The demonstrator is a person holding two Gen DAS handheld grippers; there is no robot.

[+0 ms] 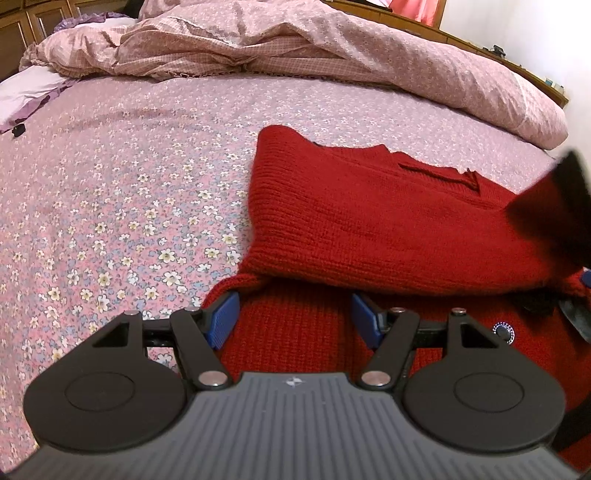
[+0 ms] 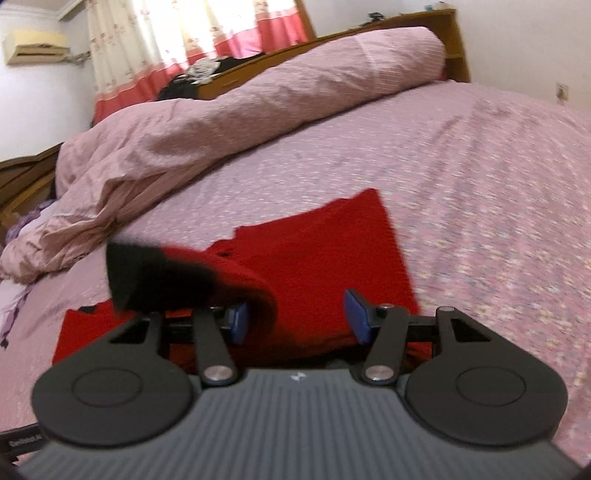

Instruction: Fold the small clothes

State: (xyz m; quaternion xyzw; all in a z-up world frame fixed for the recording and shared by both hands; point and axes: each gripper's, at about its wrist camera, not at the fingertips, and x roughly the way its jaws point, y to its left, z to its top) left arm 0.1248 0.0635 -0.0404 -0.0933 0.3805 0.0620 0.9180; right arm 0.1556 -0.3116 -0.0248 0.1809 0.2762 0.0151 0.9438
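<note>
We held our left gripper [image 1: 290, 319] low over the red sweater [image 1: 369, 221], its blue pads [image 1: 221, 319] spread apart with nothing between them, only ribbed knit lying beneath. Our right gripper [image 2: 301, 317] stood released too, its fingers parted just above the same garment [image 2: 332, 251]. The sweater was a thick red knit with fine horizontal ribs, folded so an upper layer lay across a lower one, with a rounded folded edge nearest us. A small round blue button [image 1: 504, 331] sat on the lower layer. The sweater rested on the bedsheet [image 1: 129, 184], a pink cotton printed with small white flowers. Beyond the sweater a crumpled pink quilt [image 1: 332, 48] lay heaped, soft and wrinkled. Behind the quilt ran a wooden headboard [image 2: 406, 22].
</note>
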